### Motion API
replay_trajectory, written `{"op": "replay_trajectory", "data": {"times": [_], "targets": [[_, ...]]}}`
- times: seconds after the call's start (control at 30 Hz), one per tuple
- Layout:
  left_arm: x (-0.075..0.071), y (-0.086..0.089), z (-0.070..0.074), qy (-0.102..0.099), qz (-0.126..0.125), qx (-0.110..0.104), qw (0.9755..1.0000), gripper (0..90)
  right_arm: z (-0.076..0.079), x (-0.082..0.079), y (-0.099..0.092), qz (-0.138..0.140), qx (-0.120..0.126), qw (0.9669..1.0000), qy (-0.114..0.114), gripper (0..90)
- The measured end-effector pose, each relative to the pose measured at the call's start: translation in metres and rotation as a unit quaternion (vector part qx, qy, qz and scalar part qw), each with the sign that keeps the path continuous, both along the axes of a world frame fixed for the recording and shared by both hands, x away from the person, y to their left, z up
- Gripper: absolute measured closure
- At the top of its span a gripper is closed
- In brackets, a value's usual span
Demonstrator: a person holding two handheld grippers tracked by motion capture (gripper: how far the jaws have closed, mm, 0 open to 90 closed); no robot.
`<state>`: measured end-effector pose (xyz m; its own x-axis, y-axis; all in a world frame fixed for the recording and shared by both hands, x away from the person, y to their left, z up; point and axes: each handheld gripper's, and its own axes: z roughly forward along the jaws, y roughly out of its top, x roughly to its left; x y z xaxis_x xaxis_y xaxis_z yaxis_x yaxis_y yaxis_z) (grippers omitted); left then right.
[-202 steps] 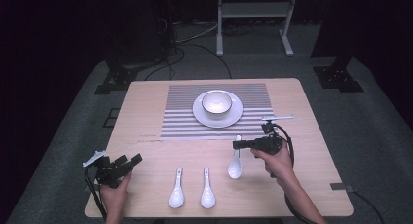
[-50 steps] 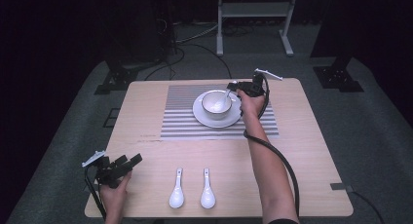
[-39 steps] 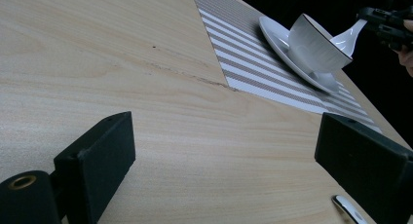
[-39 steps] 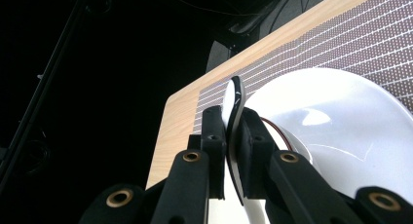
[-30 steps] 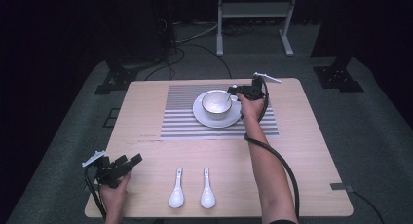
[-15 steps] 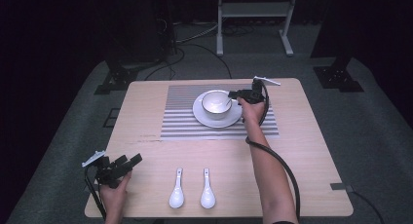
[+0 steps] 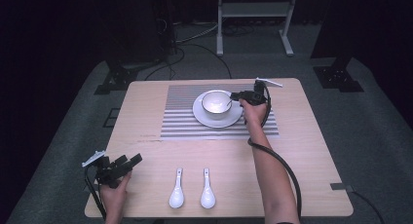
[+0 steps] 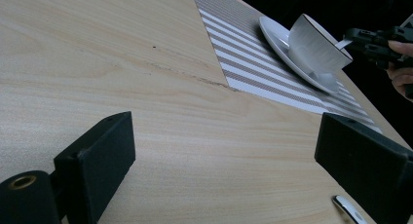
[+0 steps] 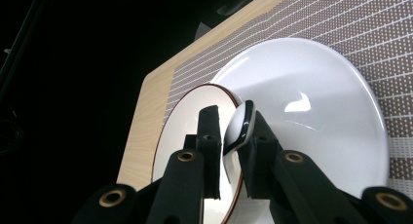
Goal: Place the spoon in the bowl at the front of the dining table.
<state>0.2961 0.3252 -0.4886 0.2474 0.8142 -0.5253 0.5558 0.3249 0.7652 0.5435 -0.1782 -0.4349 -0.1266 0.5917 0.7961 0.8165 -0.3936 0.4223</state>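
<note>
Right gripper [image 9: 229, 151] pinching a white spoon [image 9: 238, 129] between near-closed fingers, over the bowl [image 7: 216, 101]; early release risks clattering off the rim. Left gripper [image 8: 224, 170] wide open, empty.

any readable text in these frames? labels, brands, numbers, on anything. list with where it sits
None readable.
The bowl, plate, striped placemat and the two white spoons on the table carry no print.
No lettering visible on the left gripper or the right gripper.
</note>
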Motion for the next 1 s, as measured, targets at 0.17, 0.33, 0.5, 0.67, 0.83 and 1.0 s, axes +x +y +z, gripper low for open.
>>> {"op": "replay_trajectory", "data": {"times": [0.17,0.33,0.5,0.67,0.83,1.0], "targets": [[0.000,0.000,0.000,0.000,0.000,0.001,1.0000,6.3,-0.004,-0.001,-0.003,0.000,0.001,1.0000,0.002,77.2],[0.000,0.000,0.000,0.000,0.001,0.001,1.0000,6.3,-0.008,-0.003,-0.003,0.006,0.005,1.0000,0.004,74.4],[0.000,0.000,0.000,0.000,0.001,0.001,1.0000,6.3,-0.010,-0.004,-0.003,0.009,0.011,0.9999,0.004,71.8],[0.000,0.000,0.000,0.001,0.001,0.002,1.0000,6.3,-0.011,-0.008,-0.005,0.015,0.018,0.9997,0.002,70.2],[0.000,0.000,0.000,0.001,0.003,0.000,1.0000,6.3,-0.012,-0.010,-0.008,0.016,0.020,0.9997,0.003,69.1],[0.000,0.000,0.000,0.002,0.004,0.000,1.0000,6.3,-0.015,-0.012,-0.011,0.023,0.030,0.9993,0.003,65.1]]}}
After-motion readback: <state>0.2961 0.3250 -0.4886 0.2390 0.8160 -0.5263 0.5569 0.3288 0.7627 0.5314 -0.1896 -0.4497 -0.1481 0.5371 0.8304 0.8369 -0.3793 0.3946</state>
